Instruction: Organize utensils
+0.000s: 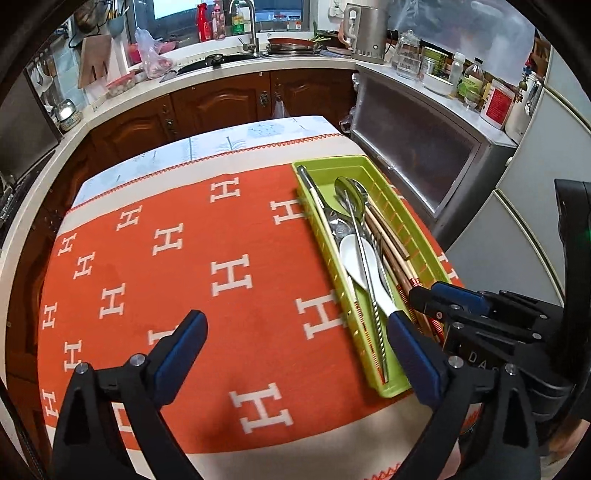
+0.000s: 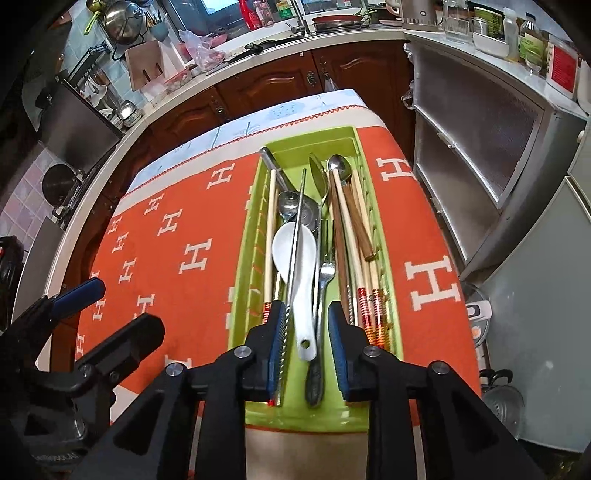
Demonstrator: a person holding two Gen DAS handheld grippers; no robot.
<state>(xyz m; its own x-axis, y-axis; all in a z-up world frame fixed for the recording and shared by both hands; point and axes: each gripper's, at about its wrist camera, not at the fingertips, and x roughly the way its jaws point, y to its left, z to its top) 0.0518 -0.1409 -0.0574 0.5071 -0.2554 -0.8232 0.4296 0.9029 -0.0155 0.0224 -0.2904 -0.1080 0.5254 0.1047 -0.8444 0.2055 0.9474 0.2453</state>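
A green utensil tray (image 1: pixel 373 164) (image 2: pixel 388 258) lies on the right of the orange cloth. It holds a white ceramic spoon (image 2: pixel 297 254) (image 1: pixel 356 262), metal spoons (image 2: pixel 340 168) (image 1: pixel 347 190), a fork (image 2: pixel 325 269), a metal chopstick (image 2: pixel 295 236) and wooden chopsticks (image 2: pixel 352 236) (image 1: pixel 388 243). My right gripper (image 2: pixel 304 314) hovers over the tray's near end, jaws partly open on either side of the white spoon's handle, holding nothing. My left gripper (image 1: pixel 297 328) is wide open and empty over the cloth, left of the tray.
The orange cloth with white H marks (image 1: pixel 184 258) covers the table. A kitchen counter with sink (image 1: pixel 251 55), kettle (image 1: pixel 365 33) and jars stands behind. A grey cabinet (image 1: pixel 424 162) and a fridge stand at the right.
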